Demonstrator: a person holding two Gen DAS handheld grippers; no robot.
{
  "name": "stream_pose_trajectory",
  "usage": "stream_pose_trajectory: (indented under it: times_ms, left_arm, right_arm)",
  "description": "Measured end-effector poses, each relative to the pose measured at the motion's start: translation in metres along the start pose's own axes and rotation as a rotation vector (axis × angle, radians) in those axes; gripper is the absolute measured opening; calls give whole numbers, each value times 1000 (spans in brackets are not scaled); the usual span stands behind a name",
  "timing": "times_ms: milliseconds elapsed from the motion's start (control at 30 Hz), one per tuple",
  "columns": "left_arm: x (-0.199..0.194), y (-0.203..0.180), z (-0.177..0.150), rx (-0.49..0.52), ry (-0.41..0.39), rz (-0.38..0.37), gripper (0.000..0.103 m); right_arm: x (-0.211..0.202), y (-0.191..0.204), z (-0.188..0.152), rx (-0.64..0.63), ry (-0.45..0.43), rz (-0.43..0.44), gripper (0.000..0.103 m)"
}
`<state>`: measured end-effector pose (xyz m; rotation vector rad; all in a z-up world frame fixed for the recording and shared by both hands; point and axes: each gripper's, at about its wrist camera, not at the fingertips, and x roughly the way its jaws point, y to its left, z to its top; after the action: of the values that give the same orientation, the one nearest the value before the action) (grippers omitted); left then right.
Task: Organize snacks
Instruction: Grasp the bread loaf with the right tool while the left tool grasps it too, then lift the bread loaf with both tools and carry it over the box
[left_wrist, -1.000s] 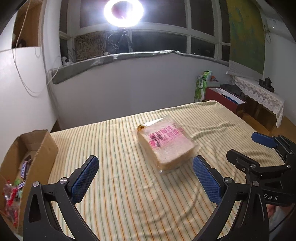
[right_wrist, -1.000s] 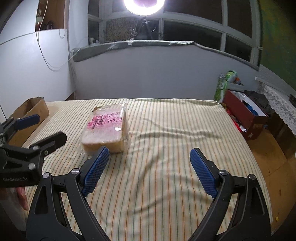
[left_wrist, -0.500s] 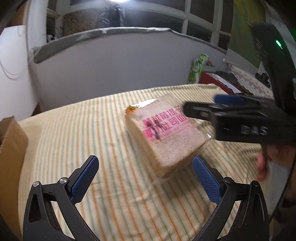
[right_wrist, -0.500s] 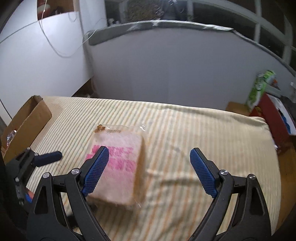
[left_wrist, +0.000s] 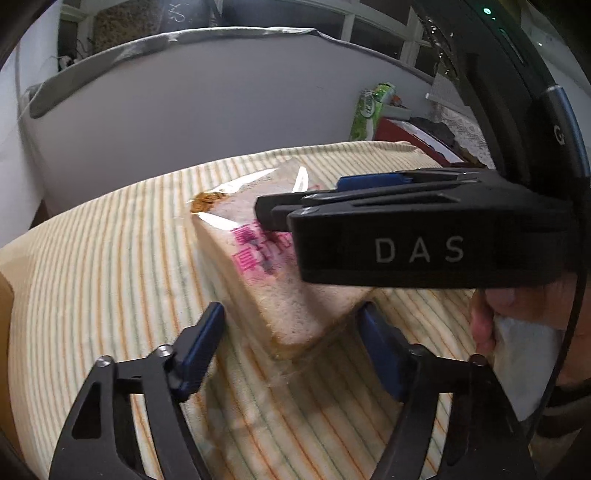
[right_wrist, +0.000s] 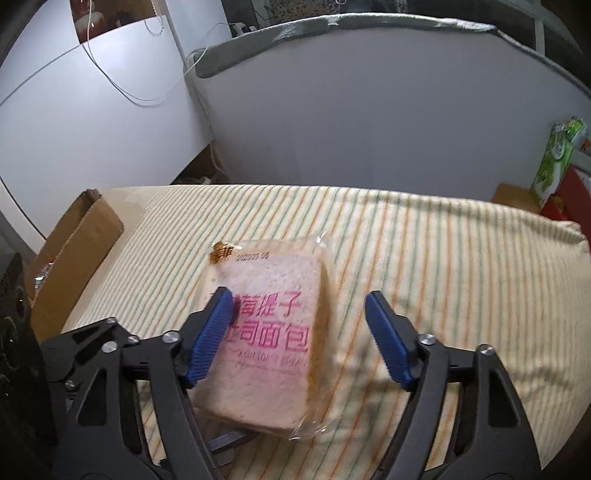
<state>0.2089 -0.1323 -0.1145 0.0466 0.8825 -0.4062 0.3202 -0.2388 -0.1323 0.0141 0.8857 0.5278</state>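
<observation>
Clear-wrapped toast pack (right_wrist: 271, 332), pink print, flat on striped cloth (right_wrist: 443, 258)

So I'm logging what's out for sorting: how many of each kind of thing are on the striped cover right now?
Bagged bread loaf: 1
Cardboard box: 1
Grippers over the cover, left and right: 2
Total: 4
</observation>
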Motion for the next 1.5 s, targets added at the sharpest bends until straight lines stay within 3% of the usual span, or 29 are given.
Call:
stream_pose_trajectory:
  times_ms: [200, 600, 767, 1100, 1500]
  left_arm:
    - [2, -3, 2, 17, 8, 14, 64]
    - [4, -6, 6, 50, 1, 40, 58]
    - [-5, -11, 5, 78, -38, 54, 58]
    - [-36, -31, 0, 129, -104, 57, 58]
    - [-127, -49, -11, 159, -240, 39, 58]
  right_arm:
    - [-1, 5, -3, 2, -11, 47, 55]
    - [-9, 8, -4, 15, -33, 40, 50]
    - [-24, 6, -7, 43, -64, 46, 49]
    - [-81, 20, -15, 43, -129, 18, 49]
    - [-181, 83, -18, -28, -240, -30, 49]
